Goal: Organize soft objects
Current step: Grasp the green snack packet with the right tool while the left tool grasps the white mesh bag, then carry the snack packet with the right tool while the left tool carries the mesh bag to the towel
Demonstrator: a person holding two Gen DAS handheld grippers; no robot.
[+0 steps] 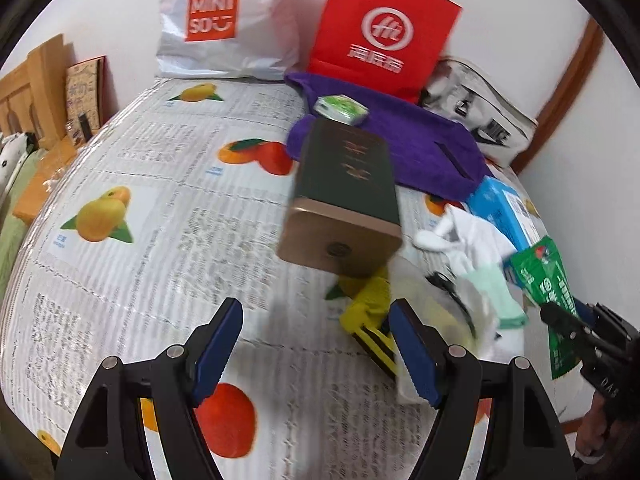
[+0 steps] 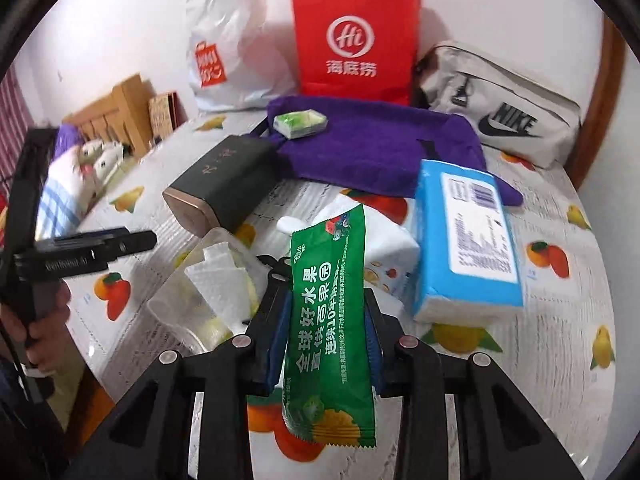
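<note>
Right gripper [image 2: 326, 320] level over the table's [image 2: 560, 288] near edge, clamped on a green packet [image 2: 330, 320] standing upright between the fingers, above a white cloth [image 2: 384, 240] and left of a blue tissue pack [image 2: 466, 240]. Left gripper [image 1: 316, 344] spread wide, holding nothing, raised over the tablecloth, aimed toward a dark box [image 1: 344, 196] and purple towel [image 1: 420, 148].

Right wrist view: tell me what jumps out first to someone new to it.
The green snack packet dominates, clamped upright in the right gripper at centre. Behind it, the red paper bag stands against the wall, with the blue tissue pack lying right of the packet.
</note>
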